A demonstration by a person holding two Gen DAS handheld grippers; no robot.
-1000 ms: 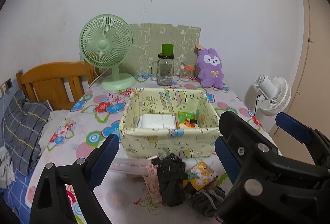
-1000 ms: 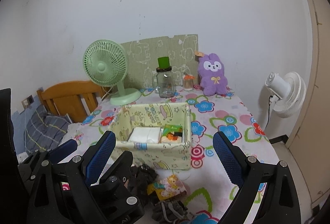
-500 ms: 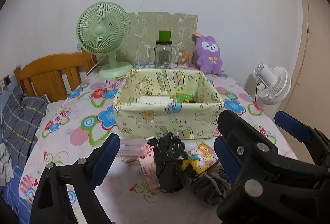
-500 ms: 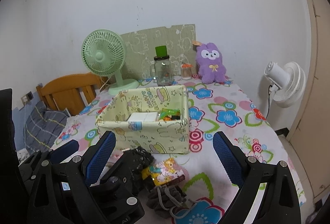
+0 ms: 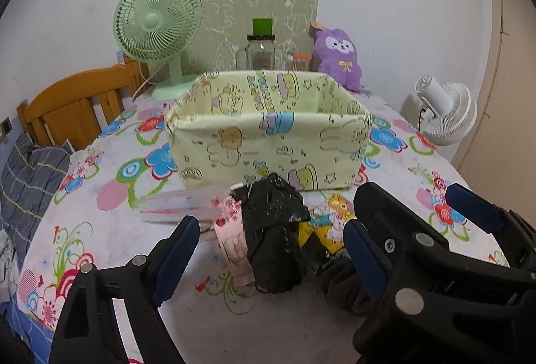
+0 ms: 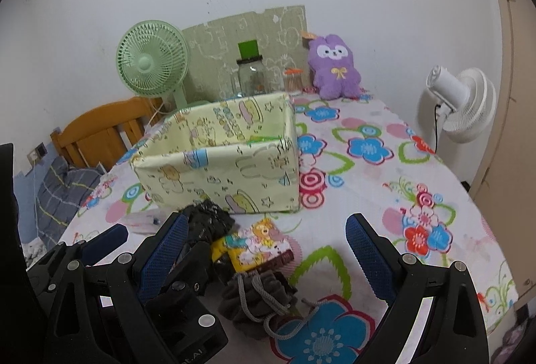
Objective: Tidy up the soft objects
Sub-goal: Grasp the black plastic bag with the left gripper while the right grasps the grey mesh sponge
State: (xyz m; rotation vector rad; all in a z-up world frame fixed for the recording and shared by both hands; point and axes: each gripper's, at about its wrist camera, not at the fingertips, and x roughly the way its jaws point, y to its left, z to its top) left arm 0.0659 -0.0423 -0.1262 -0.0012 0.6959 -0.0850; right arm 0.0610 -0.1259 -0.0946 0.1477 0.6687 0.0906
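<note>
1. Nearest the person, the left tongs [image 5: 271, 250] and right tongs [image 6: 264, 246] both hang with fingers wide apart and nothing between them, low over the counter [image 6: 385, 196], so I judge this the approach before a first pick.
2. Just in front of the fabric bin [image 5: 268, 136] lies the loose pile: a crumpled black cloth [image 5: 273, 230], a pink pouch [image 5: 231, 240], a yellow cartoon packet [image 6: 258, 246] and a grey drawstring bag [image 6: 258, 297], overlapping one another.
3. The next move likely calls for closing on one piece alone and lifting it over the bin's near wall; the bag's cords may snag neighbours.
4. Behind the bin stand a green fan [image 5: 157, 28], a glass jar [image 5: 261, 52] and a purple plush [image 6: 335, 69], well clear.
</note>
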